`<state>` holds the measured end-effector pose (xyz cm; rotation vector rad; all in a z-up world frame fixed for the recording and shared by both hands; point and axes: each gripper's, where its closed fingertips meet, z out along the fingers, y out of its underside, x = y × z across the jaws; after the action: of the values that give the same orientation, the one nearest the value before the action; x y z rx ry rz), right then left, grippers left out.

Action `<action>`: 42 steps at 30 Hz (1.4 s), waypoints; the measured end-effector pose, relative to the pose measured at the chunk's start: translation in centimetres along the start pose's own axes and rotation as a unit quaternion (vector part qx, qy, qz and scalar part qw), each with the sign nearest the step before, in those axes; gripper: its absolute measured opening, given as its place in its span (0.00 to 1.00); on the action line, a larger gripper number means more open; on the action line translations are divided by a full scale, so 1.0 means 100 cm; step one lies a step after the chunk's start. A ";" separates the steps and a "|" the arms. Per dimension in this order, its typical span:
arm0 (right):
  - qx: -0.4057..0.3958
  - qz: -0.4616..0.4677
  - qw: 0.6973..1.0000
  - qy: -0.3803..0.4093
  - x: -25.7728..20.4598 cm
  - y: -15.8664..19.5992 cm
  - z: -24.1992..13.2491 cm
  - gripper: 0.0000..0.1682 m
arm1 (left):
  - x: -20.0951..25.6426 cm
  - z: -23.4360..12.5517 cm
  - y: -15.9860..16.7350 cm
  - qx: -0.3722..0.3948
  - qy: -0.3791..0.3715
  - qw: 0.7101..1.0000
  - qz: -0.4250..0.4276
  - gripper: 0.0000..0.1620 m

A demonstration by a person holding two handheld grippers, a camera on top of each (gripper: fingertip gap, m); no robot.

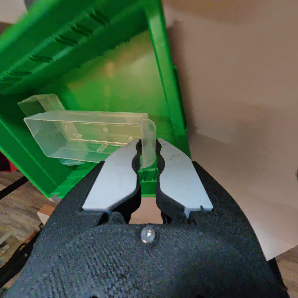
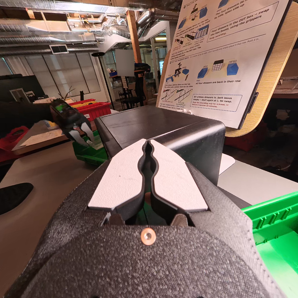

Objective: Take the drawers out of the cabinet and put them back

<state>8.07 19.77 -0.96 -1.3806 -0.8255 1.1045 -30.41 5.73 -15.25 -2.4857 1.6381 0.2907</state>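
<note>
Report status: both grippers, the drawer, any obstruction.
Left gripper shut on clear drawer by its front tab, over the green bin. Right gripper shut, empty, at the black cabinet top. Second drawer beneath. Nothing in the way.

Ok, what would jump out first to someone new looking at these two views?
The bright green bin fills the left wrist view, where the left gripper pinches the front tab of a clear drawer over it. In the right wrist view, the right gripper, shut, rests at the black cabinet.

Open-plan workshop office: exposed ceiling ducts (image 2: 48, 30), glass partitions (image 2: 64, 74), parts bins (image 2: 95, 111).
</note>
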 end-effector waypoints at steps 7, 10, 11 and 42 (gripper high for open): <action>0.002 0.002 1.000 0.001 0.000 0.000 0.000 0.00 | 0.057 -0.097 -0.052 0.085 0.069 0.994 0.008 0.10; 0.001 0.001 1.000 0.004 0.000 0.000 0.000 0.00 | 0.095 -0.124 -0.077 0.116 0.133 0.984 0.030 0.10; 0.001 0.000 1.000 0.004 0.000 0.000 0.000 0.00 | 0.106 -0.130 -0.087 0.130 0.146 0.980 0.042 0.10; -0.012 -0.019 1.000 0.013 0.000 0.000 0.000 0.00 | 0.147 -0.109 -0.289 0.225 0.123 0.948 0.190 0.10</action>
<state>8.05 19.81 -1.00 -1.3909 -0.8446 1.0480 2.70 1.42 -7.70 -1.9203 2.0030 -0.3384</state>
